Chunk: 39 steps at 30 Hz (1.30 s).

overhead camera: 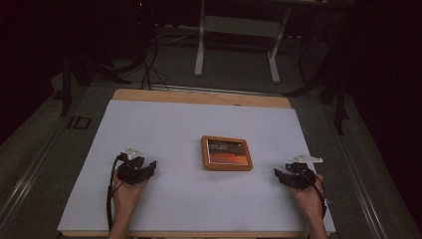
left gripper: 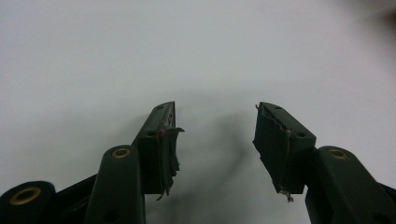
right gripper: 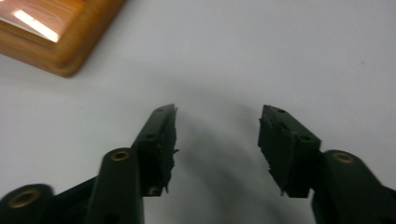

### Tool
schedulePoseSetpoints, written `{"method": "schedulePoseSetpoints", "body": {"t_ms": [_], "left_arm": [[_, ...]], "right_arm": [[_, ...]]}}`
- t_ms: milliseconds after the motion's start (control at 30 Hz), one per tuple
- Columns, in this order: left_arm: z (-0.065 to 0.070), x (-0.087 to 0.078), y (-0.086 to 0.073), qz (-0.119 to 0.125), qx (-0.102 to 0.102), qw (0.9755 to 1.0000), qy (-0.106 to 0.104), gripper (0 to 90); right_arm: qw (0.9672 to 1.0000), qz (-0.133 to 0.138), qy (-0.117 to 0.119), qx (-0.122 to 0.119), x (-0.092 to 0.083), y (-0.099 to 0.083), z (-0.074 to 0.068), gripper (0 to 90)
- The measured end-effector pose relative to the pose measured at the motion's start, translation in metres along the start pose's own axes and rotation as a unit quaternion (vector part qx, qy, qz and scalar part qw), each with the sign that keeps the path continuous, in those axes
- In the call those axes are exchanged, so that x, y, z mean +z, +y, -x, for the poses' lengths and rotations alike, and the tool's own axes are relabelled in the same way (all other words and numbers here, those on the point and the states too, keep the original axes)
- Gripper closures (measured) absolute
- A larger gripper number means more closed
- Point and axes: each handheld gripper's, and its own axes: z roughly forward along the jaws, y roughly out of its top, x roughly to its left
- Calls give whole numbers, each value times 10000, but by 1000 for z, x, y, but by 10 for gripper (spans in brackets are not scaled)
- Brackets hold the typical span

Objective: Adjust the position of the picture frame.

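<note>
The wooden picture frame [overhead camera: 226, 153] lies flat near the middle of the table [overhead camera: 149, 124], its long axis along the table's front edge. The left gripper [overhead camera: 149, 167] and right gripper [overhead camera: 278, 175] flank it, both open and empty

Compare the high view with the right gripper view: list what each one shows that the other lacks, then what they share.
High view alone: the whole wooden picture frame, the left gripper, both hands, the table's wooden edge, the floor and a white stand.
Right gripper view alone: a close look between the right gripper's open jaws, with nothing there.
Shared: the frame's corner, the white tabletop.
</note>
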Motion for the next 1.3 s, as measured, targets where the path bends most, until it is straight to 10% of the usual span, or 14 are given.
{"method": "schedulePoseSetpoints", "body": {"t_ms": [767, 1300], "left_arm": [[20, -8, 4, 331, 442, 9948, -861, 544], [52, -16, 11, 386, 539, 9841, -1649, 503]], "right_arm": [[9976, 300, 344, -515, 3, 9, -26, 535], [9901, 696, 948, -767, 7, 36, -63, 900]]}}
